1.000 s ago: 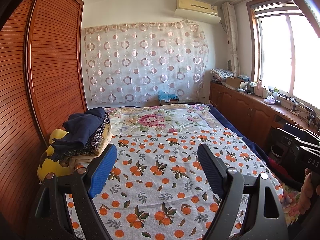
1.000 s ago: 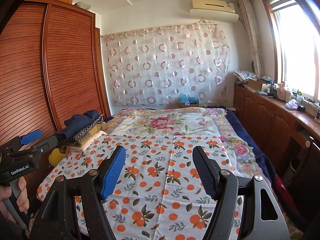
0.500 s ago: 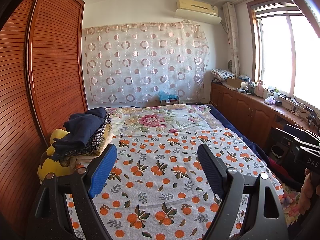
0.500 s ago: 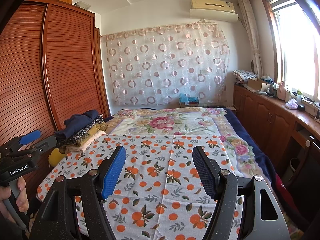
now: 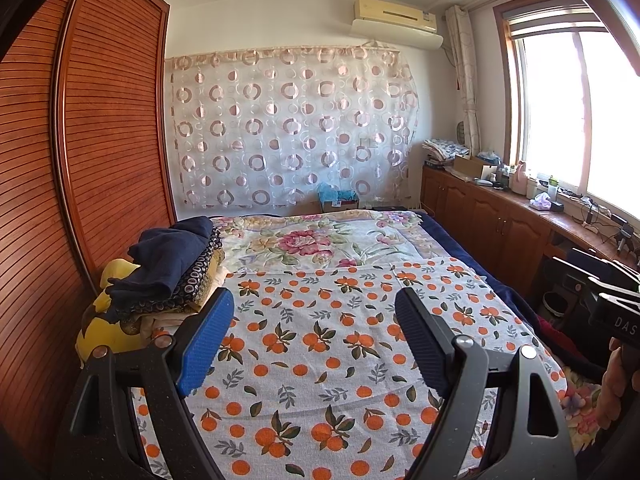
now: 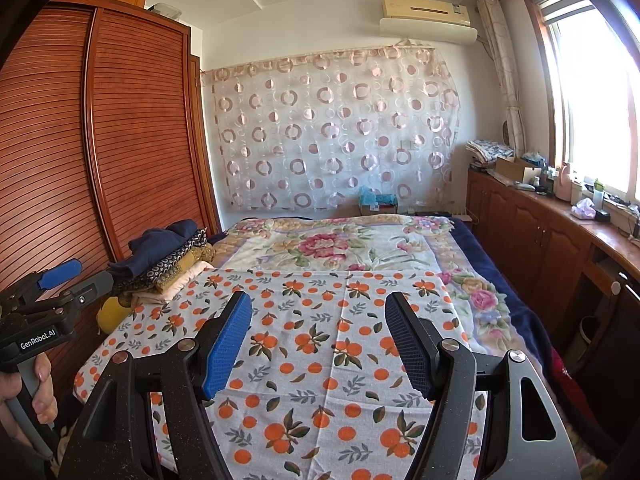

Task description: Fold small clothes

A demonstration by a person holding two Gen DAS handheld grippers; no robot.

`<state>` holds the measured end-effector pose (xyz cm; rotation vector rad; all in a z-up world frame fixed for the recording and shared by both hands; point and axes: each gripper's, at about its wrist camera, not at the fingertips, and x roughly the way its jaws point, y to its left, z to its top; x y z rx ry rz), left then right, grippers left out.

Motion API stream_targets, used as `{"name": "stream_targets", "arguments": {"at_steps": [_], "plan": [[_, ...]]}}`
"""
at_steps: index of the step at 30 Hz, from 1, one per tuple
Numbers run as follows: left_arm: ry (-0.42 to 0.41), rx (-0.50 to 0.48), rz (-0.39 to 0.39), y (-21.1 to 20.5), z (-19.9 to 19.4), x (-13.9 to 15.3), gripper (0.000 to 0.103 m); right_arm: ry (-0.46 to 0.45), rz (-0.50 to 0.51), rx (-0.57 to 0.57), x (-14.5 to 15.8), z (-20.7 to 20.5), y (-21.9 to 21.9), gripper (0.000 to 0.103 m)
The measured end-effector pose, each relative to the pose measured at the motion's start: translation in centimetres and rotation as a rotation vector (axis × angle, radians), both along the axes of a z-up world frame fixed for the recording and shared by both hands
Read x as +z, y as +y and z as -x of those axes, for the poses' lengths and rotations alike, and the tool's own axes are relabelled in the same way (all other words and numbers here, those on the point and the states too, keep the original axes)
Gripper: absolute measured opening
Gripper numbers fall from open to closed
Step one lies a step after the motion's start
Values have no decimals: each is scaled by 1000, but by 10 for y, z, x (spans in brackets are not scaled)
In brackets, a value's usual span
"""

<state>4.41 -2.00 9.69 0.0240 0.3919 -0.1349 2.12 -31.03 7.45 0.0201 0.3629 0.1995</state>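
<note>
A pile of clothes [image 5: 168, 272], navy on top of patterned, beige and yellow pieces, rests at the bed's left edge beside the wardrobe; the right wrist view shows the same pile [image 6: 168, 256]. My left gripper [image 5: 314, 304] hovers open over the orange-print sheet [image 5: 328, 344], nothing between its blue pads, the pile just left of its left finger. My right gripper [image 6: 318, 304] is open too, above the same sheet [image 6: 320, 360], with nothing in it. In the right wrist view the left gripper's body [image 6: 44, 312] shows at far left, held by a hand [image 6: 40, 392].
A slatted wooden wardrobe [image 5: 80, 160] lines the bed's left side. Low cabinets [image 5: 500, 220] with clutter on top run under the window on the right. A floral blanket [image 5: 320, 240] covers the far half of the bed. A circle-print curtain [image 5: 288, 128] hangs on the far wall.
</note>
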Motion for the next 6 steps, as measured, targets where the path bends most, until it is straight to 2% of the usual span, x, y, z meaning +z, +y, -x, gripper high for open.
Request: {"name": "stream_targets", "arguments": {"at_steps": [6], "plan": [[0, -1, 1, 0, 0, 0, 83, -1, 0, 3, -2, 0, 0, 71]]}}
